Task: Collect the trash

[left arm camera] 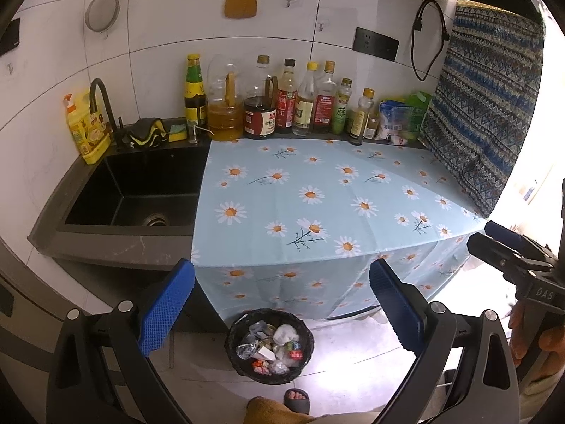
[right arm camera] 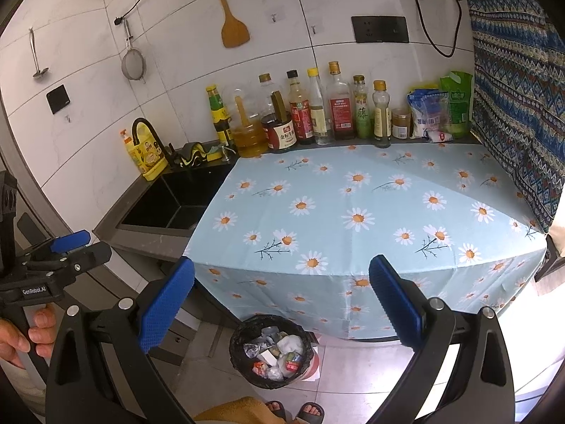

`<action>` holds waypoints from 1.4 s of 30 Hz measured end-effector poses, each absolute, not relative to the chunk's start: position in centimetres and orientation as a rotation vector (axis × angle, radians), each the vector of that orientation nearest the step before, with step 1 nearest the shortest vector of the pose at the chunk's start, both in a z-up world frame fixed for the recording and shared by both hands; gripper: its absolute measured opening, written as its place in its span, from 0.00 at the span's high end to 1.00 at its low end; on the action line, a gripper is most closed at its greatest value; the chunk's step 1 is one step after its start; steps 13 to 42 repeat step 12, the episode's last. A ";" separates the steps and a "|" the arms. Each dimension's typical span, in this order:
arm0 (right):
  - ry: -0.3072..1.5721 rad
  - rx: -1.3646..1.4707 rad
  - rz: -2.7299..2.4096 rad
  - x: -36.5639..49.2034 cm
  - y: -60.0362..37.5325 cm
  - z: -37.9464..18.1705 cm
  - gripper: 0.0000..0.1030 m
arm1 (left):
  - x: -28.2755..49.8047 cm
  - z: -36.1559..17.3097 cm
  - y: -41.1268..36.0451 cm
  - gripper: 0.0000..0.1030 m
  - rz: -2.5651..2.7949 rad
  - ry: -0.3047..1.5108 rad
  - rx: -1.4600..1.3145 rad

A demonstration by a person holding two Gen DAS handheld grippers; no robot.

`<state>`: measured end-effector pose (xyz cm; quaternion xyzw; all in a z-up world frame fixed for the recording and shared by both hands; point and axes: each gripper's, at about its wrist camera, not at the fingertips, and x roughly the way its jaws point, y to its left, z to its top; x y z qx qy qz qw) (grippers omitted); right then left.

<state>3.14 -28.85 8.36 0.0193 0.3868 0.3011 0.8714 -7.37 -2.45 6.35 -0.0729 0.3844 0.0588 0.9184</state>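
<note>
White wall tiles (left arm camera: 247, 46) back a kitchen counter draped in a pale blue daisy tablecloth (left arm camera: 317, 190), and both grippers hang in the air in front of its edge.

Seen from the left wrist camera, the left gripper (left arm camera: 282, 304) has its jaws spread wide with nothing between the blue pads (left arm camera: 166, 311). Just below the gap, on the floor, stands a black-lined trash bin (left arm camera: 270, 346), holding crumpled wrappers, white tissue and small red packets. Beyond the jaws the tablecloth hangs over the counter's front. Off to the left of the left finger lies a black sink (left arm camera: 134, 194) with a dark faucet (left arm camera: 102, 102) and a yellow detergent bottle (left arm camera: 86, 130) behind it. Far ahead, against the wall, stands a row of sauce and oil bottles (left arm camera: 282, 106).

From the right wrist camera, the right gripper (right arm camera: 282, 304) is likewise spread apart and holds nothing. The trash bin (right arm camera: 272, 349) sits just below and between its fingers, near the hanging cloth. To the far right of the jaws hangs a blue patterned fabric (right arm camera: 515, 88). At the far left the left gripper (right arm camera: 70, 243) appears from the side, held by a hand (right arm camera: 24, 332). Sandalled toes (right arm camera: 293, 410) show below the bin.
</note>
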 end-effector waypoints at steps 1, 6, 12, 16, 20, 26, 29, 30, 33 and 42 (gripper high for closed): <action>0.806 0.036 0.629 3.1 -28.7 8.4 0.05 | -7.4 6.3 -2.4 0.07 0.117 0.791 -0.155; 0.817 0.035 0.627 3.3 -28.6 8.0 0.05 | -7.5 6.2 -2.6 0.07 0.112 0.799 -0.150; 0.820 0.032 0.638 3.1 -28.1 7.9 0.05 | -7.9 6.3 -2.5 0.07 0.105 0.793 -0.156; 0.820 0.032 0.638 3.1 -28.1 7.9 0.05 | -7.9 6.3 -2.5 0.07 0.105 0.793 -0.156; 0.820 0.032 0.638 3.1 -28.1 7.9 0.05 | -7.9 6.3 -2.5 0.07 0.105 0.793 -0.156; 0.820 0.032 0.638 3.1 -28.1 7.9 0.05 | -7.9 6.3 -2.5 0.07 0.105 0.793 -0.156; 0.820 0.032 0.638 3.1 -28.1 7.9 0.05 | -7.9 6.3 -2.5 0.07 0.105 0.793 -0.156; 0.820 0.032 0.638 3.1 -28.1 7.9 0.05 | -7.9 6.3 -2.5 0.07 0.105 0.793 -0.156; 0.820 0.032 0.638 3.1 -28.1 7.9 0.05 | -7.9 6.3 -2.5 0.07 0.105 0.793 -0.156; 0.820 0.032 0.638 3.1 -28.1 7.9 0.05 | -7.9 6.3 -2.5 0.07 0.105 0.793 -0.156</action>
